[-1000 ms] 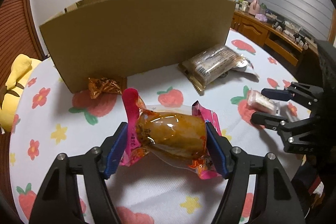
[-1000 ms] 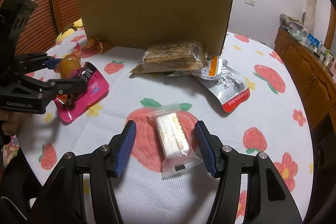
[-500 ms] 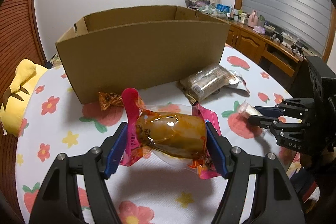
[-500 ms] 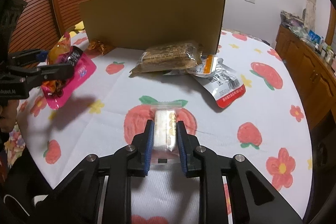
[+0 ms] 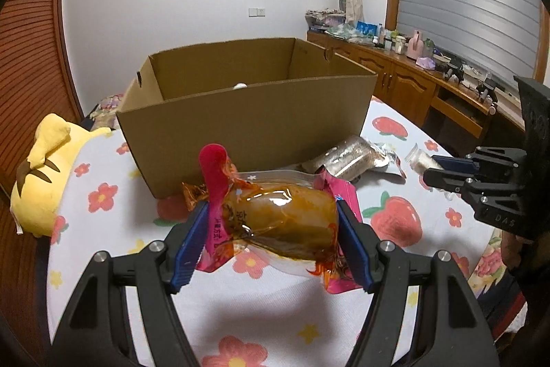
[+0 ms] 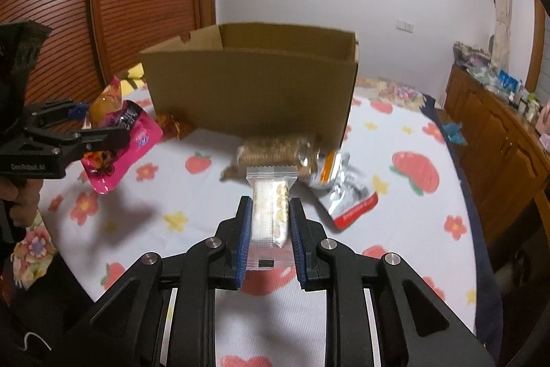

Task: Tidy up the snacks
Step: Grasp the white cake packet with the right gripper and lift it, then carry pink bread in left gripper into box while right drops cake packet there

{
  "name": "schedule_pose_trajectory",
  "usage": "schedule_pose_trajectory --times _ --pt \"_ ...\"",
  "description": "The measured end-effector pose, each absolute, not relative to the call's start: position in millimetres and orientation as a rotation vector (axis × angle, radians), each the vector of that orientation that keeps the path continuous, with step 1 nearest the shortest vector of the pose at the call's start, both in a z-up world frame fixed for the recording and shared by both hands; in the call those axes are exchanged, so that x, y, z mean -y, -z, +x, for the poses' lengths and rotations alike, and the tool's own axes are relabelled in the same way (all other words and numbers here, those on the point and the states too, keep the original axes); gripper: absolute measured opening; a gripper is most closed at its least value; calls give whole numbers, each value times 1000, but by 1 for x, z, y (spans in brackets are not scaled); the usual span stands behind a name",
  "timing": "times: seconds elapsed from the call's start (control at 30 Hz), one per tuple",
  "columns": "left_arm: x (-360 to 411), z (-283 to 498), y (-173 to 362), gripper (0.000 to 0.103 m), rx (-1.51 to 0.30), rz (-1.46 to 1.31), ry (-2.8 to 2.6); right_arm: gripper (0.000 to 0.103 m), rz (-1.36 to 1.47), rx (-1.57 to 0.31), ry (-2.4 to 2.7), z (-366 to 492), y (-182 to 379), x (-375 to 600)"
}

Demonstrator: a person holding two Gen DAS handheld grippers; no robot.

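Above the tabletop (image 5: 103,160), the left claw (image 5: 271,229) is clamped on a pink pouch (image 5: 285,219), held clear of the cloth, near the open box (image 5: 247,112). To its right, the right claw (image 6: 270,226) pinches a white wafer (image 6: 270,205), seemingly lifted. A cracker pack (image 6: 275,148) and a silver packet (image 6: 343,188) lie by the box's near wall, a gold candy (image 6: 173,124) at its left corner.

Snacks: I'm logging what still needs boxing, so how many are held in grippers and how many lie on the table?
Held in grippers: 2, pink pouch and white wafer pack
On the table: 3, cracker pack, silver pouch, gold candy
Total: 5
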State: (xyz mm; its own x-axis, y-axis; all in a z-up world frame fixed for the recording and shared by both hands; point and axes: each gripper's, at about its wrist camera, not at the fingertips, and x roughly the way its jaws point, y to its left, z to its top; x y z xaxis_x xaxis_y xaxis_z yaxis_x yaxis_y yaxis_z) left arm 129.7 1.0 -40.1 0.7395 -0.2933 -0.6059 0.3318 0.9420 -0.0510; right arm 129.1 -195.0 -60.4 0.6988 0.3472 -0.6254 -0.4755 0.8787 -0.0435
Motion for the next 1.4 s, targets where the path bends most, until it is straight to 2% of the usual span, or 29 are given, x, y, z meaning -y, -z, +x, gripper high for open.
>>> schedule_pose_trajectory --times 0.43,0.83,1.4 --pt "-12 137 8 71 -584 65 315 20 -221 -581 -494 147 24 181" --pt "-16 188 -21 71 -534 87 312 20 -226 -515 -513 199 -9 160" --pt "-24 260 -21 71 -540 72 289 20 -255 -541 -538 282 -5 129"
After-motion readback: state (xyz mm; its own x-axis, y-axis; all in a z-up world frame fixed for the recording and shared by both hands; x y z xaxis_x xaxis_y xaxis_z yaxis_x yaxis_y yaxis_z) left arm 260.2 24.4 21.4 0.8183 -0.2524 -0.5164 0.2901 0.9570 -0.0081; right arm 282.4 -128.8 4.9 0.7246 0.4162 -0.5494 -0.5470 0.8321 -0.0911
